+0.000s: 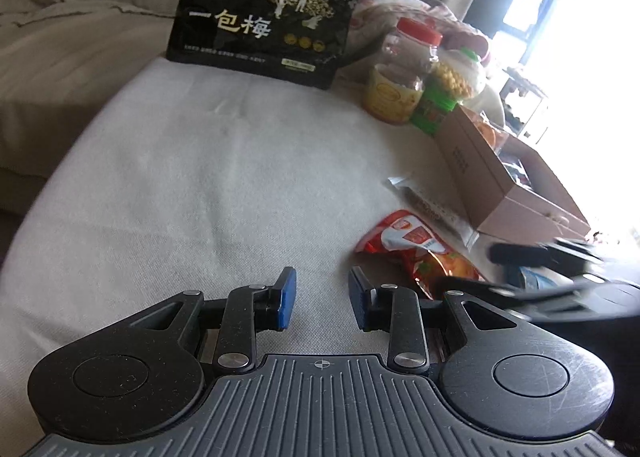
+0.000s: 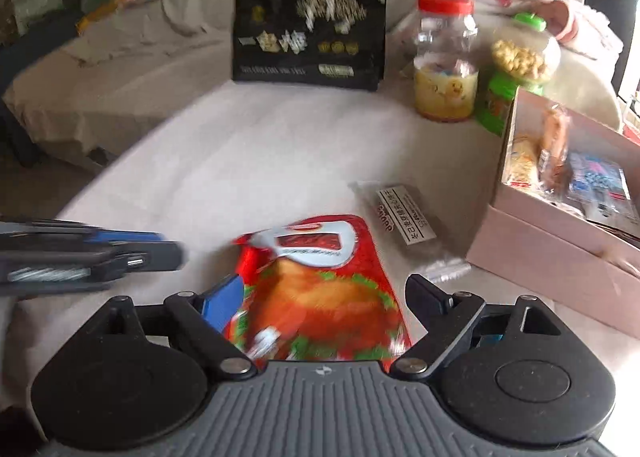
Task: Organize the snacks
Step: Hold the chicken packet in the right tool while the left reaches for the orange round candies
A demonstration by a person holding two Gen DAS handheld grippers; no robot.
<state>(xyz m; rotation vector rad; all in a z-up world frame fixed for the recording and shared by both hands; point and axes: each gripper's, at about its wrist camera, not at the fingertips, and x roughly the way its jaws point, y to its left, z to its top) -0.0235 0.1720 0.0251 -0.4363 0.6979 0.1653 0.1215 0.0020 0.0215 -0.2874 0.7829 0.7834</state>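
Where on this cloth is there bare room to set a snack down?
The widest free patch is the white cloth between the black plum bag and the left tool. It's crowded on the right, where the red snack packet, clear wrapped packet, pink box and two jars sit.
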